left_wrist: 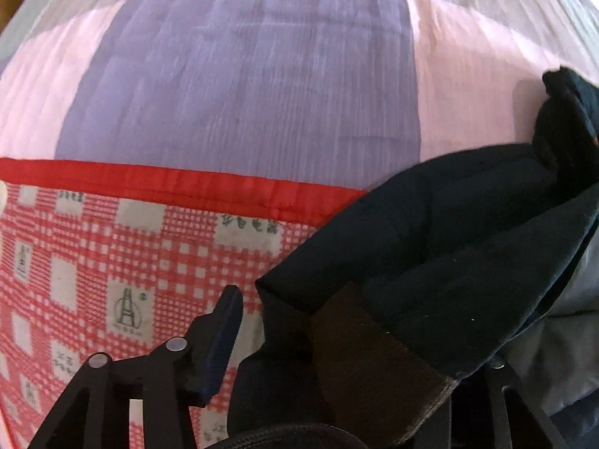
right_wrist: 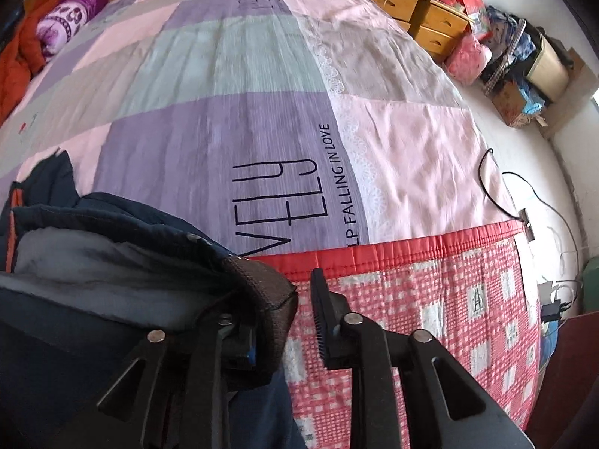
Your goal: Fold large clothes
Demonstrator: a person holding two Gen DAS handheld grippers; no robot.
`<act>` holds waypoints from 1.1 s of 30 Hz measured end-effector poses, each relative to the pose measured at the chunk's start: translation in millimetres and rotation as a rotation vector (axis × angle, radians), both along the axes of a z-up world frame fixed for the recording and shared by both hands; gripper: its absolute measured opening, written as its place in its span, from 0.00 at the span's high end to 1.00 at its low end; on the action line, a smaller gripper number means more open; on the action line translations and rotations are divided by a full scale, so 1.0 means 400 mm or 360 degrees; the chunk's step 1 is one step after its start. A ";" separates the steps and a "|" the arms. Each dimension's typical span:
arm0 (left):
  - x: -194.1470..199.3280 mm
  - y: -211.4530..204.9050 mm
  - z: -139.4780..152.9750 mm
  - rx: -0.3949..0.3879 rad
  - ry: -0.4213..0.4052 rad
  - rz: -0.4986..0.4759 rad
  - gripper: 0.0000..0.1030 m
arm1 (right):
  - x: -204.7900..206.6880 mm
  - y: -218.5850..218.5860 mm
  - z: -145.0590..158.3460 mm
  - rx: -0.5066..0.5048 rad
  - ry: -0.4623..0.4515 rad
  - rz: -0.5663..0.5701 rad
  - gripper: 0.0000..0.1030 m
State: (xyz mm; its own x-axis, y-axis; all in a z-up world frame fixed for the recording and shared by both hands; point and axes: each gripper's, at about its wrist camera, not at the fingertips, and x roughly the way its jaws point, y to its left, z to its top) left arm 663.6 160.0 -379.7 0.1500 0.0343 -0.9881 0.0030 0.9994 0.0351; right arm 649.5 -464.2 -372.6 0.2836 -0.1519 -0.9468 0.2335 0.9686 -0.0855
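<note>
**Already low over the bed, two grippers at one dark jacket**

Down on the bed lay one dark navy jacket (left_wrist: 460,232), padded, with a grey lining (right_wrist: 97,265) showing in the right wrist view and a brown knitted cuff (left_wrist: 374,359) at each gripper. It rested partly on the pink, purple and grey patchwork sheet (left_wrist: 232,75) and partly on the red-and-white checked quilt (left_wrist: 93,262), whose single plain red border (left_wrist: 179,183) ran across the bed between the two.

One left gripper (left_wrist: 337,359) pointed down at the jacket. Its left finger (left_wrist: 224,340) stood clear of the cloth, and the cuff lay in the gap; the other finger was hidden beneath the fabric. The jaws were parted, and the visible pad did not press on the cuff.

One right gripper (right_wrist: 288,321) also had its jaws apart. Its right finger (right_wrist: 325,321) stood free over the checked quilt, apart from the cuff (right_wrist: 262,292), which draped over the other finger and hid most of it. So neither gripper was clamped on the jacket.

Farther off, one purple rolled blanket (right_wrist: 71,15) and one orange one (right_wrist: 18,60) lay at the head of the bed. Beside the bed stood one wooden chest with three drawers (right_wrist: 423,11) in view, and cluttered bags (right_wrist: 486,48) whose number could not be counted.
</note>
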 end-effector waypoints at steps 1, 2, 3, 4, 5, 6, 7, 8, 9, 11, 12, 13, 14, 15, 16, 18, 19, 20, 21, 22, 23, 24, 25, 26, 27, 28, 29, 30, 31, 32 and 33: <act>0.004 0.009 0.007 -0.0012 -0.0006 -0.0009 0.45 | 0.001 -0.001 -0.003 -0.0002 0.0006 0.0001 0.68; 0.005 0.015 0.009 -0.0017 -0.0005 -0.0009 0.39 | 0.003 -0.002 -0.004 -0.0008 0.0006 0.0008 0.64; 0.011 0.028 0.019 -0.0050 0.0010 0.0002 0.38 | 0.005 0.000 -0.002 -0.0028 0.0006 0.0031 0.62; 0.015 0.039 0.031 -0.0103 0.0013 0.0007 0.37 | 0.008 0.005 0.002 -0.0071 0.0013 0.0065 0.54; 0.021 0.054 0.056 -0.0218 0.0018 -0.0004 0.37 | 0.009 0.007 0.006 -0.0089 0.0014 0.0084 0.51; 0.031 0.068 0.072 -0.0300 0.0049 -0.0012 0.36 | 0.012 0.007 0.013 -0.0085 0.0016 0.0110 0.50; 0.038 0.081 0.089 -0.0362 0.0077 -0.0009 0.35 | 0.016 0.001 0.024 -0.0076 0.0027 0.0122 0.46; 0.045 0.090 0.107 -0.0388 0.0086 -0.0005 0.33 | 0.019 -0.004 0.035 -0.0064 0.0028 0.0125 0.42; 0.053 0.098 0.128 -0.0421 0.0097 -0.0003 0.31 | 0.022 -0.007 0.050 -0.0049 0.0020 0.0132 0.39; 0.064 0.102 0.165 -0.0475 0.0121 -0.0009 0.31 | 0.030 -0.015 0.081 0.0000 0.0020 0.0145 0.32; 0.066 0.101 0.183 -0.0463 0.0123 -0.0031 0.26 | 0.033 -0.016 0.095 -0.0004 0.0022 0.0153 0.30; 0.068 0.101 0.189 -0.0442 0.0158 -0.0030 0.24 | 0.036 -0.015 0.109 -0.0029 0.0035 0.0171 0.24; 0.068 0.100 0.186 -0.0466 0.0208 -0.0022 0.23 | 0.040 -0.011 0.124 -0.0066 0.0059 0.0206 0.20; 0.065 0.099 0.177 -0.0512 0.0268 -0.0023 0.17 | 0.043 -0.005 0.137 -0.0117 0.0086 0.0247 0.18; 0.053 0.082 0.162 -0.0519 0.0313 -0.0037 0.09 | 0.046 0.004 0.144 -0.0214 0.0131 0.0285 0.13; 0.026 0.039 0.153 -0.0176 0.0329 -0.0133 0.08 | 0.043 0.039 0.166 -0.0405 0.0149 0.0405 0.07; 0.021 0.025 0.152 -0.0114 0.0334 -0.0158 0.08 | 0.038 0.049 0.181 -0.0412 0.0124 0.0435 0.07; 0.016 0.016 0.159 -0.0132 0.0314 -0.0173 0.08 | 0.030 0.061 0.206 -0.0402 0.0080 0.0467 0.07; 0.011 0.012 0.186 -0.0220 0.0226 -0.0174 0.08 | 0.021 0.067 0.234 -0.0400 0.0027 0.0483 0.07; 0.008 0.016 0.212 -0.0308 0.0150 -0.0152 0.08 | 0.012 0.066 0.260 -0.0367 -0.0028 0.0477 0.07; 0.005 0.031 0.255 -0.0501 0.0040 -0.0110 0.08 | 0.004 0.060 0.281 -0.0317 -0.0080 0.0465 0.07; 0.006 0.044 0.278 -0.0632 -0.0012 -0.0074 0.08 | -0.001 0.050 0.300 -0.0270 -0.0123 0.0443 0.07; 0.008 0.067 0.308 -0.0761 -0.0087 0.0001 0.08 | -0.007 0.031 0.319 -0.0219 -0.0161 0.0390 0.07; 0.009 0.080 0.324 -0.0813 -0.0132 0.0053 0.08 | -0.011 0.004 0.345 -0.0144 -0.0218 0.0317 0.07; 0.014 0.099 0.350 -0.0875 -0.0202 0.0135 0.06 | -0.015 -0.019 0.365 -0.0072 -0.0267 0.0246 0.07; 0.010 0.109 0.368 -0.0889 -0.0253 0.0176 0.05 | -0.021 -0.044 0.389 0.0003 -0.0329 0.0159 0.07; 0.002 0.111 0.390 -0.0861 -0.0318 0.0180 0.05 | -0.036 -0.060 0.420 0.0046 -0.0424 0.0096 0.07; -0.011 0.102 0.412 -0.0780 -0.0378 0.0136 0.04 | -0.054 -0.056 0.446 0.0035 -0.0497 0.0081 0.07; -0.026 0.088 0.422 -0.0688 -0.0410 0.0091 0.04 | -0.060 -0.036 0.458 0.0009 -0.0518 0.0099 0.07; -0.045 0.070 0.433 -0.0584 -0.0447 0.0039 0.04 | -0.079 -0.003 0.468 -0.0038 -0.0538 0.0165 0.07; -0.079 0.043 0.434 -0.0508 -0.0475 -0.0033 0.04 | -0.110 0.045 0.471 -0.0083 -0.0556 0.0274 0.07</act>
State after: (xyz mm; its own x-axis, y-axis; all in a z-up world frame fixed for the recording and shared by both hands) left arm 632.0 177.1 -206.1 0.4282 -0.2717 -0.8619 0.0598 0.9602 -0.2730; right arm 605.6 -446.1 -184.3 0.6130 -0.1194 -0.7810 0.0919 0.9926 -0.0796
